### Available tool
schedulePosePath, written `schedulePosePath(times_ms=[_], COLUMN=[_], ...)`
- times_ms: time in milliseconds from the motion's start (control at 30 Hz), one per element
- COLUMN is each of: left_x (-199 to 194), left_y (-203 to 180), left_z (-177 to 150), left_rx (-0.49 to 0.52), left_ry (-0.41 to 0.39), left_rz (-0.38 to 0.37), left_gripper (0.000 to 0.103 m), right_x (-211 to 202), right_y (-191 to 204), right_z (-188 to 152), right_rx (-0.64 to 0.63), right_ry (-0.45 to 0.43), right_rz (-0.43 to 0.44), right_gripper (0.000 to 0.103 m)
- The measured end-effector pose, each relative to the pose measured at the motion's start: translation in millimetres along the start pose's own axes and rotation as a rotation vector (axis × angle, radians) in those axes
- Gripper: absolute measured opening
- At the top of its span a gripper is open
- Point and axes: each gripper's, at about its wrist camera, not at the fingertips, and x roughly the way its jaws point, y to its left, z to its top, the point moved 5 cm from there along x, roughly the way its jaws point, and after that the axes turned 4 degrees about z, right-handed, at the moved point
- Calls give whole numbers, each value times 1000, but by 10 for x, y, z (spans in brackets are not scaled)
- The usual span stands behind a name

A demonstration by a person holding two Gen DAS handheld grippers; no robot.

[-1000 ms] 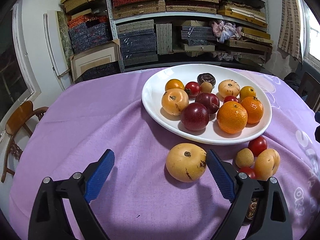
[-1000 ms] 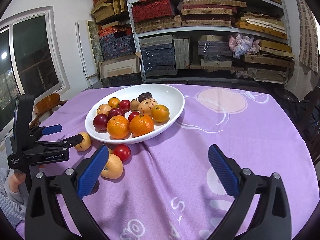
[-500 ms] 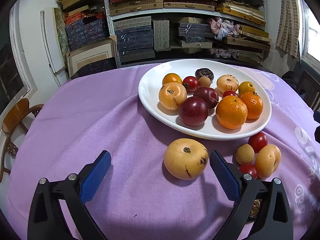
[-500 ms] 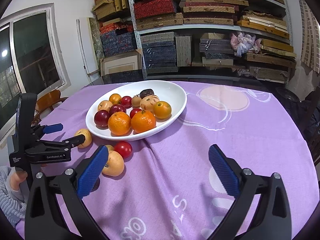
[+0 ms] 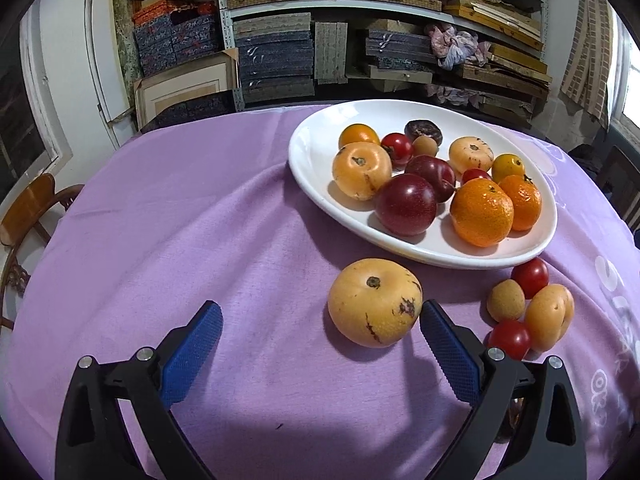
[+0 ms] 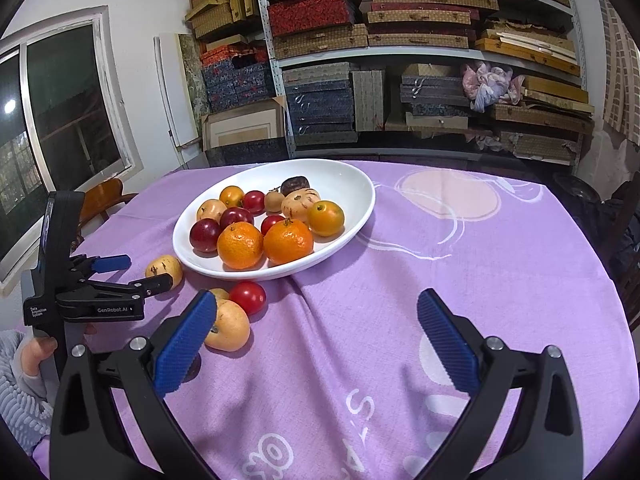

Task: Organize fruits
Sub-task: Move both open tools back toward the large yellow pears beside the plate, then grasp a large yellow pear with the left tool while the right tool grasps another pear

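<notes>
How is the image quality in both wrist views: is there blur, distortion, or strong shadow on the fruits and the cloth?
Left wrist view: sharp, the yellow fruit casts a soft shadow toward the camera, and the white plate shows mild glare; fisheye bending curves the shelves. Right wrist view: also sharp, dark corners, the window looks dim, and the purple cloth is evenly lit with gentle folds.

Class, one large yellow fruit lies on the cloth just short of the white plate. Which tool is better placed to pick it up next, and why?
Left. The left tool is open, its right finger beside the large yellow fruit. The right tool faces bare cloth.
</notes>
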Motion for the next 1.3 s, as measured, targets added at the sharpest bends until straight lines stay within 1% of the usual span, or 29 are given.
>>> schedulePosePath(times_ms=[33, 100, 200, 267, 433, 500, 533, 600, 733, 767, 800, 933, 1000, 1133, 1267, 1300], left_x=[-8, -15, -23, -40, -117, -138, -132, -122, -120, -110, -96, -80, -57, 20, 24, 26], left_y=[37, 96, 124, 102, -17, -80, -113, -164, -200, -207, -215, -221, -214, -254, -252, -249], left_z=[-17, -38, -19, 1, 38, 51, 58, 61, 67, 66, 64, 65, 57, 59, 48, 49], left_rx=[6, 1, -27, -25, 21, 43, 52, 68, 72, 73, 74, 68, 66, 76, 75, 75], left_ry=[1, 6, 4, -9, -57, -71, -70, -66, -68, -64, -58, -54, -43, -9, -10, -11], left_rz=[25, 38, -25, -54, -81, -104, -116, -135, -166, -174, -183, -203, -215, -221, -215, -209], left_gripper=[100, 100, 100, 100, 99, 88, 86, 77, 68, 63, 61, 56, 50, 49, 49, 47], right_x=[-2, -3, -18, -13, -16, -21, -21, -26, -25, -25, -26, -11, 4, 18, 58, 73], right_y=[-6, -16, -37, -22, -5, -3, 1, 3, 10, 12, 13, 40, 62, 126, 207, 231], right_z=[3, 5, 9, 4, 4, 8, 8, 5, 1, -2, -1, -18, -27, -55, -87, -99], right_rx=[1, 6, 13, 10, -4, -5, -6, -8, -10, -10, -11, -20, -28, -51, -69, -75], right_ry=[0, -3, -4, -1, -2, -4, -4, -4, -3, -2, -2, 4, 9, 20, 40, 47], right_rz=[0, 2, 7, 9, 9, 11, 12, 12, 14, 14, 15, 21, 24, 35, 58, 62], right_gripper=[99, 99, 99, 99, 99, 99, 99, 99, 99, 99, 99, 99, 99, 99, 99, 99])
